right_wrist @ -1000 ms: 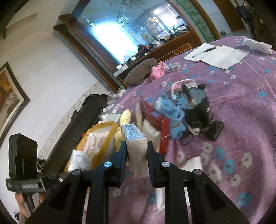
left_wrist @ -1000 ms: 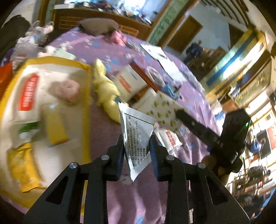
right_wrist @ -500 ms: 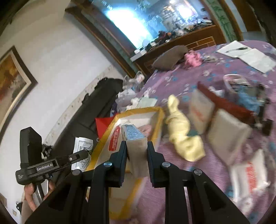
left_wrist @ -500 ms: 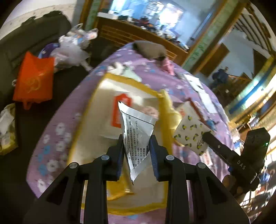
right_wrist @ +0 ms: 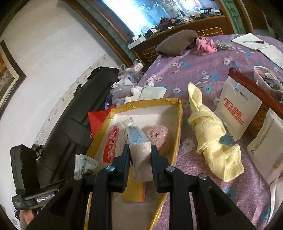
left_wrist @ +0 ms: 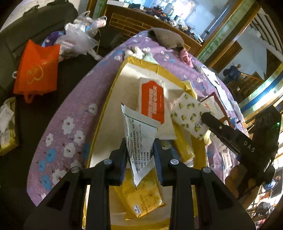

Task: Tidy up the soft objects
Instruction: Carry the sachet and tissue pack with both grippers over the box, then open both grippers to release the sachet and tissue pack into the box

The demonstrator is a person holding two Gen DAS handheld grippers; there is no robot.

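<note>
tablecloth (right_wrist: 203,70) purple, white/blue flowers | box (right_wrist: 178,127) yellow rim, white inside | towel (right_wrist: 210,134) pale yellow | tissue pack (left_wrist: 190,115) white, lemon print | bag (left_wrist: 37,70) orange, far left | plush (right_wrist: 157,134) pink

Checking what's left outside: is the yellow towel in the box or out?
Out. The yellow towel lies rolled on the purple tablecloth, beside the gold-rimmed box.

Bright light comes from the big window (right_wrist: 155,10) far back. The room is dim. Edges bend round, with black corners. Both pictures look mostly sharp.
</note>
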